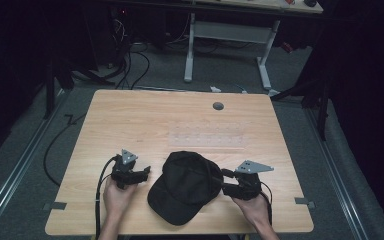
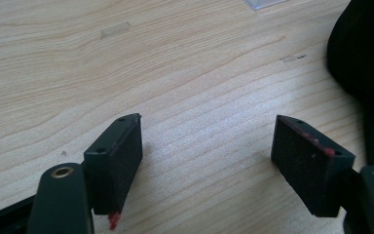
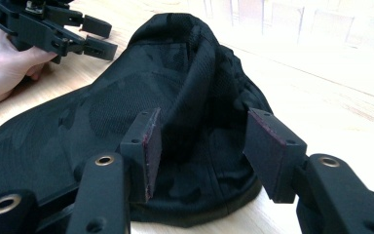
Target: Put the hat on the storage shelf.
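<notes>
The desk (image 1: pixel 130 115) is big and made of pale wood. A black cap (image 1: pixel 185 186) lies on it, close to the person's edge and about in the middle from side to side. The cap's round top points away from the person and a little to the right. Its flat brim points toward the near edge and to the left. So the cap's long line runs slanted, from near-left to far-right.

The right hand-held gripper (image 1: pixel 223 176) is at the cap's right side, right up against the round top. In the right gripper view, this hand-held gripper (image 3: pixel 199 146) looks straight at the cap (image 3: pixel 126 122). Its jaws stand apart, one on each side of a raised fold of cloth at the back of the top. The pads do not press the cloth yet. The jaws are not holding anything.

The left hand-held gripper (image 1: pixel 142 172) sits just left of the cap, near the brim, with a little gap between. In the left gripper view its jaws (image 2: pixel 207 156) are wide, with bare wood between them, and the cap (image 2: pixel 365 53) is off to the right.

The right one is nearer, so I think it grabs first, by squeezing that fold.
</notes>
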`<state>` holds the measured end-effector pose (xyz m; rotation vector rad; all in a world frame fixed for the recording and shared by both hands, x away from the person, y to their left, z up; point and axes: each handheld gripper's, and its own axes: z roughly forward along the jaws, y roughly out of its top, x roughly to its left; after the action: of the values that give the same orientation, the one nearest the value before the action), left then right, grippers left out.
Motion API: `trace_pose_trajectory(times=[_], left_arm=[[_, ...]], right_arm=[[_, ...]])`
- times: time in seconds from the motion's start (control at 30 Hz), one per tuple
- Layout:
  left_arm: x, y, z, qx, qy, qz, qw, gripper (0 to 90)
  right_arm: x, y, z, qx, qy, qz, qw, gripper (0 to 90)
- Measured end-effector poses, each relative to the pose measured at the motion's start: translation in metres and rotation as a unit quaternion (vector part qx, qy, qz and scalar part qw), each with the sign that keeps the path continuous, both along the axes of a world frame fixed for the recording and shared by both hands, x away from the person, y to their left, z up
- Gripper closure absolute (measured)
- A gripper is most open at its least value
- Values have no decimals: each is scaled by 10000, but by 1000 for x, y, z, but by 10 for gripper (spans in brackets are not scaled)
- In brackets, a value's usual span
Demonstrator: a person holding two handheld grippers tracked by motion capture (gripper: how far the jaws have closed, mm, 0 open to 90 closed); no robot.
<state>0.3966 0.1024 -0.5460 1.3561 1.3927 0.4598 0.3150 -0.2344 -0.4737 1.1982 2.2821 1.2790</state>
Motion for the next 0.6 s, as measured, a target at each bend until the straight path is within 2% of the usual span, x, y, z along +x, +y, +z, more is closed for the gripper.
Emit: trace_pose_trajectory(times=[0.23,0.43,0.6], left_arm=[[0,0,0,-4,2,1,10000,274],[0,0,0,0,2,-1,10000,274],[0,0,0,-4,2,1,10000,274]], right_arm=[[11,12,3,-81,-50,-58,9999,484],[22,19,4,-92,62,-308,9995,481],[29,26,3,-168,99,-316,9993,469]])
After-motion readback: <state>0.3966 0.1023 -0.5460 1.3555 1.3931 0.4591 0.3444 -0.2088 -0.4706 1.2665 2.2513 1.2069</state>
